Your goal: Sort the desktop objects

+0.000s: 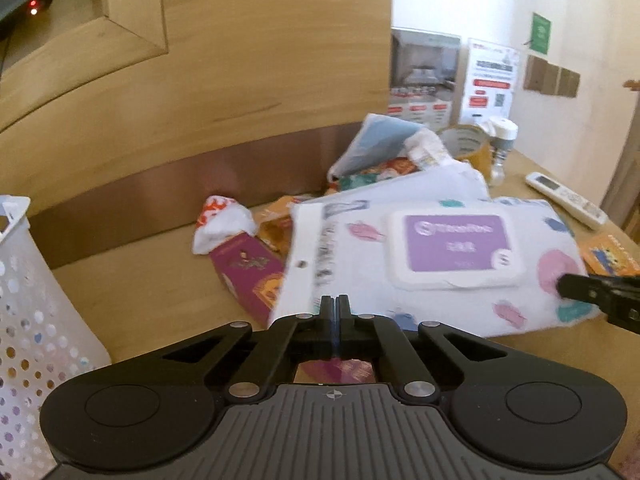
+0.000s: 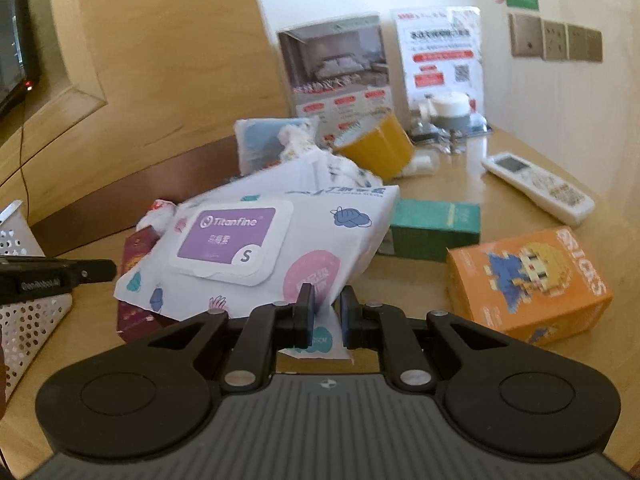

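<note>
**White wipes pack held at one corner, basket off to the left**

Wooden desk [image 1: 160, 280] under it all, with lots of stuff piled toward the far side. White basket [image 1: 24, 320] with little holes, standing at the left edge of the desk.

Next in size, the wipes pack [image 2: 320, 216] with its purple lid [image 2: 228, 240]. Lying in the middle, near side, on top of other things and tipped up a bit. Long way running left to right, from one tool to the other.

Off to the right, an orange box [image 2: 528, 284], a green box [image 2: 432, 228] behind the pack, and a remote [image 2: 540, 188] farther away.

Right gripper [image 2: 327, 296] pinching the near right corner of the pack, with the wrapper caught between its pads. Left gripper [image 1: 335, 302] pressed tight together, right at the near left edge of the pack. Cannot tell if any wrapper is caught in it.

Probably heading for the basket next. Left from the pack, so a sideways trip along the pack's long way. Left hand closer to the basket, but the sure hold sits on the right.
</note>
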Available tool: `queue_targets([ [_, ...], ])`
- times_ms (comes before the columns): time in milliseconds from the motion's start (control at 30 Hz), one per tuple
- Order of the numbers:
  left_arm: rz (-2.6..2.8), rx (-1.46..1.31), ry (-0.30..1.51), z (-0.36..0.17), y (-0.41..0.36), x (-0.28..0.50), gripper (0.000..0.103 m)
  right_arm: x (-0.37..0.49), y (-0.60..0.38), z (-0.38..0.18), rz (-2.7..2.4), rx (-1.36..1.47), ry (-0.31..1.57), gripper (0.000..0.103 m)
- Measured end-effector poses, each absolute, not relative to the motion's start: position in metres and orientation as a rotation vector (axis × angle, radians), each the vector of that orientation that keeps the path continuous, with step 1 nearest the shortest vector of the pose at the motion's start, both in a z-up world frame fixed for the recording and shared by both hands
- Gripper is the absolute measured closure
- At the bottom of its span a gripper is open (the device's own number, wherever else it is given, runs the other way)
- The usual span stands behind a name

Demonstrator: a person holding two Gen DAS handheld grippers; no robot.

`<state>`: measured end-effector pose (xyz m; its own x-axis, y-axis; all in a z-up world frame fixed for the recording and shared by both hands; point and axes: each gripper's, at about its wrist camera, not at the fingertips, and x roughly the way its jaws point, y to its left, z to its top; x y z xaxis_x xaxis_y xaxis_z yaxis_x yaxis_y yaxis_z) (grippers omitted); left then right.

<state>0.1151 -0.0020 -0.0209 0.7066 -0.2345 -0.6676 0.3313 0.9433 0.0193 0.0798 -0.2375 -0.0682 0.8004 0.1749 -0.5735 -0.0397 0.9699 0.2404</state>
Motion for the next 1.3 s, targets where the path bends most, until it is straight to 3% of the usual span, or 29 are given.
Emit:
queue_targets([
  [133, -0.288, 0.128, 0.734, -0.025, 0.005, 0.107, 0.103, 0.081, -0.238, -0.068, 0.123, 0.238, 0.639, 0.089],
  [167, -0.275, 0.118, 0.747, -0.028, 0.010, 0.107, 0.083, 0.081, -0.240, -0.070, 0.123, 0.243, 0.645, 0.089],
  [233, -0.250, 0.106, 0.769, -0.036, 0.019, 0.108, 0.077, 0.079, -0.244, -0.074, 0.118, 0.252, 0.654, 0.089],
  [300, -0.243, 0.076, 0.789, -0.040, 0.026, 0.111, 0.052, 0.076, -0.249, -0.081, 0.113, 0.266, 0.671, 0.089],
  [400, -0.255, 0.036, 0.786, -0.041, 0.030, 0.116, 0.028, 0.072, -0.254, -0.091, 0.114, 0.265, 0.701, 0.089],
  [700, -0.326, 0.033, 0.819, -0.048, 0.014, 0.138, 0.022, 0.075, -0.259, -0.098, 0.095, 0.256, 0.716, 0.089],
  [800, -0.354, 0.029, 0.833, -0.049, 0.004, 0.139, 0.026, 0.077, -0.260, -0.098, 0.090, 0.258, 0.719, 0.088],
  [867, -0.379, 0.073, 0.821, -0.049, -0.006, 0.133, 0.041, 0.077, -0.257, -0.097, 0.086, 0.230, 0.717, 0.088],
  [933, -0.377, 0.127, 0.801, -0.050, -0.013, 0.127, 0.046, 0.079, -0.255, -0.096, 0.068, 0.211, 0.715, 0.088],
  [1067, -0.366, 0.082, 0.803, -0.048, -0.005, 0.127, 0.068, 0.080, -0.259, -0.095, 0.044, 0.222, 0.711, 0.088],
  [1133, -0.350, 0.080, 0.786, -0.044, -0.001, 0.127, 0.084, 0.080, -0.258, -0.094, 0.040, 0.213, 0.712, 0.088],
  [1167, -0.328, 0.095, 0.771, -0.040, -0.001, 0.126, 0.102, 0.079, -0.258, -0.093, 0.036, 0.210, 0.708, 0.088],
  [1300, -0.345, 0.067, 0.769, -0.032, 0.006, 0.124, 0.103, 0.076, -0.257, -0.089, 0.023, 0.204, 0.689, 0.088],
])
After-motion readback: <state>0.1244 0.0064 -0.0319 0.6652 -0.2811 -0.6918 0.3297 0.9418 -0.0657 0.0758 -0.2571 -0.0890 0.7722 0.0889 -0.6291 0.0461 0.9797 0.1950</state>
